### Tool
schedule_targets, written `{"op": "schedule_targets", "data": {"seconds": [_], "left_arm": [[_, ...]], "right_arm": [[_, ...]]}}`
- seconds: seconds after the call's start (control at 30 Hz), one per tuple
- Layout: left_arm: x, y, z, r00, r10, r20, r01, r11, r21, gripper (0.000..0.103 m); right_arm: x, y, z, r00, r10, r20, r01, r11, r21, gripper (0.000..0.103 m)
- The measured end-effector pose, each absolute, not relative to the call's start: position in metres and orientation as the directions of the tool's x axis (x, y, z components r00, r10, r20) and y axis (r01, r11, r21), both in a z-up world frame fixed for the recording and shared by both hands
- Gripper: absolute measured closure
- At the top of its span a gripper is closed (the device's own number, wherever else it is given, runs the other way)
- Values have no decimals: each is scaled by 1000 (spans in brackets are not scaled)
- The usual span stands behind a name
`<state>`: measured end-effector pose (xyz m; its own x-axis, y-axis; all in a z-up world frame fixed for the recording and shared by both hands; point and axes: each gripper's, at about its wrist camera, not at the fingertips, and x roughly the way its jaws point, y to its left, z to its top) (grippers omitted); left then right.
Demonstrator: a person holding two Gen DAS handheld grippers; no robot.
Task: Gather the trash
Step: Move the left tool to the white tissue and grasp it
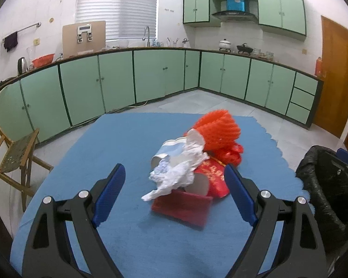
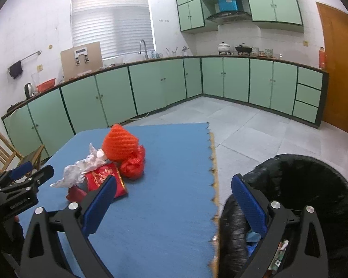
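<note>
A pile of trash lies on the blue mat (image 1: 127, 139): crumpled white paper (image 1: 176, 176), a red paper cup (image 1: 211, 178), a flat red packet (image 1: 183, 206), a crushed blue-white cup (image 1: 171, 150), an orange foam net (image 1: 218, 127) and red ribbon (image 1: 232, 155). My left gripper (image 1: 174, 190) is open, its jaws either side of the pile's near end. My right gripper (image 2: 174, 199) is open and empty at the mat's right edge, beside the black-lined trash bin (image 2: 313, 185). The pile shows in the right wrist view too: paper (image 2: 78, 169), net (image 2: 120, 143), ribbon (image 2: 133, 166).
The bin (image 1: 329, 185) stands right of the table, with some scraps inside. A wooden chair (image 1: 16, 153) stands at the left. Green kitchen cabinets (image 1: 150, 74) line the far walls; a wooden door (image 1: 336, 81) is at the right.
</note>
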<state>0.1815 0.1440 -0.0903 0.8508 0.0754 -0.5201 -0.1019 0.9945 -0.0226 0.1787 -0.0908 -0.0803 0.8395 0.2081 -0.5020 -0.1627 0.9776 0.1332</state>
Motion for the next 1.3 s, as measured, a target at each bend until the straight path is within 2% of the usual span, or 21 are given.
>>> {"op": "schedule_targets", "data": {"seconds": [0.33, 0.53, 0.7, 0.8, 0.83, 1.0, 1.3], "left_arm": [[209, 149, -111, 826, 61, -561, -104, 994, -45, 19], [227, 143, -119, 815, 65, -576, -101, 994, -31, 27], [238, 138, -130, 791, 53, -610, -89, 996, -29, 50], [238, 136, -134, 785, 48, -617, -88, 996, -34, 70], [238, 135, -134, 785, 54, -617, -91, 995, -30, 72], [235, 135, -133, 790, 56, -611, -95, 995, -31, 97], [227, 137, -112, 829, 43, -557, -91, 994, -59, 101]], "right_arm": [[200, -77, -97, 817, 215, -535, -176, 977, 125, 6], [208, -79, -103, 808, 215, -548, -173, 976, 129, 6], [211, -81, -109, 802, 216, -557, -170, 976, 133, 6], [210, -84, -109, 801, 212, -560, -167, 977, 132, 6], [211, -84, -109, 801, 212, -560, -165, 977, 133, 6], [212, -87, -109, 802, 208, -561, -157, 978, 138, 6], [208, -85, -102, 808, 217, -547, -172, 976, 134, 6]]}}
